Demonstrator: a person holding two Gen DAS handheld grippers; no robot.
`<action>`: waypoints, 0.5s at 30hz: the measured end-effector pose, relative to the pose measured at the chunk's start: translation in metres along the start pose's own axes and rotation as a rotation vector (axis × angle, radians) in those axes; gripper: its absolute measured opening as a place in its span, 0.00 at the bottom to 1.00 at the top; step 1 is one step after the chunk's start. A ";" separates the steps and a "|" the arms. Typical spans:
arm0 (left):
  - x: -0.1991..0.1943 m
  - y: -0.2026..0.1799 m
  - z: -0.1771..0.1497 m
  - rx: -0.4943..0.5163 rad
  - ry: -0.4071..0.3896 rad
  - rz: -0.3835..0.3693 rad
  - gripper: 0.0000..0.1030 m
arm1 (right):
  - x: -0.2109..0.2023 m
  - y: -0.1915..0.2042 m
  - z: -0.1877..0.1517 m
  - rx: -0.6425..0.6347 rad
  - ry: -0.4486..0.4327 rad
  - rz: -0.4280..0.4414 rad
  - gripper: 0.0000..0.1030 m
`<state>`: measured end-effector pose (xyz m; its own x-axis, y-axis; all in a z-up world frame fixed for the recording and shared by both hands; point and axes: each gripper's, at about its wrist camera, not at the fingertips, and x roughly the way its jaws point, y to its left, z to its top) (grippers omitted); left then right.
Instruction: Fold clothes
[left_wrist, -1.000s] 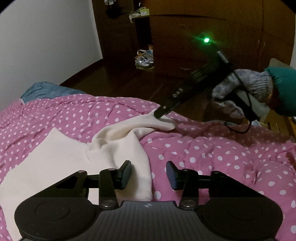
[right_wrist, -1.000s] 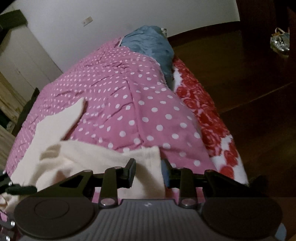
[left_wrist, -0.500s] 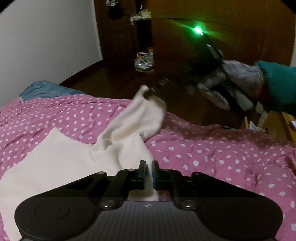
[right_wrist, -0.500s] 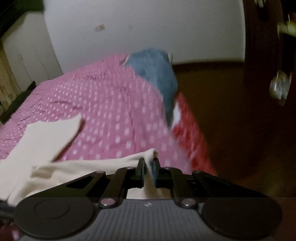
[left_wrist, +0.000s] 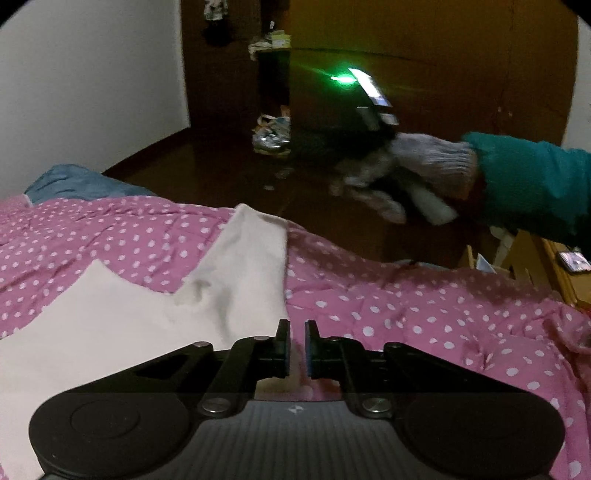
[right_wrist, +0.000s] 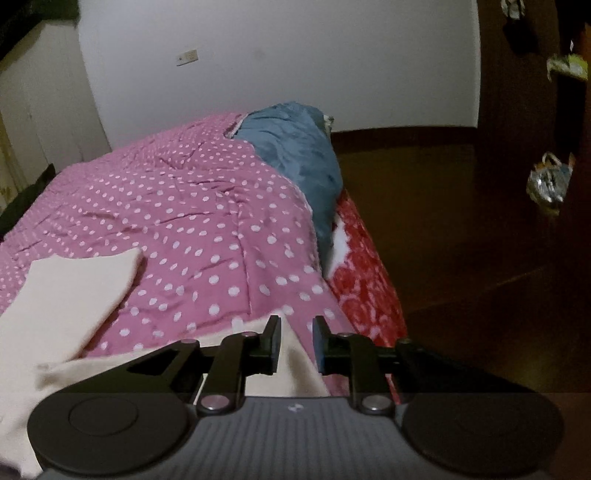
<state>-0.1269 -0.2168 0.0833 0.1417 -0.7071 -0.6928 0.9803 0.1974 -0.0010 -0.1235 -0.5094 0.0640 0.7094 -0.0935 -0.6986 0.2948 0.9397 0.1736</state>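
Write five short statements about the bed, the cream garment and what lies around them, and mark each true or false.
1. The cream garment lies on a pink quilt with white dots. True.
2. The gloved hand rests flat on the quilt. False: it is up over the dark floor, wrapped around the other gripper's handle.
3. A blue cushion sits at the far end of the bed. True.
4. The sleeve behind the glove is red. False: it is teal.
5. The cloth hanging under the quilt's edge is plain white. False: it is a red cloth with white patches.
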 end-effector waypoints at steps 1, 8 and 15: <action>-0.001 0.002 0.001 -0.009 0.000 0.006 0.09 | -0.004 -0.004 -0.003 0.015 0.011 0.008 0.17; -0.009 0.012 0.005 -0.070 0.008 0.062 0.21 | 0.002 -0.029 -0.031 0.219 0.100 0.104 0.19; -0.031 0.033 0.009 -0.134 -0.023 0.159 0.40 | 0.023 -0.040 -0.041 0.378 0.101 0.157 0.30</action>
<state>-0.0977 -0.1945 0.1108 0.2979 -0.6750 -0.6750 0.9186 0.3950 0.0105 -0.1459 -0.5358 0.0124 0.7036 0.0915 -0.7047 0.4158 0.7512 0.5126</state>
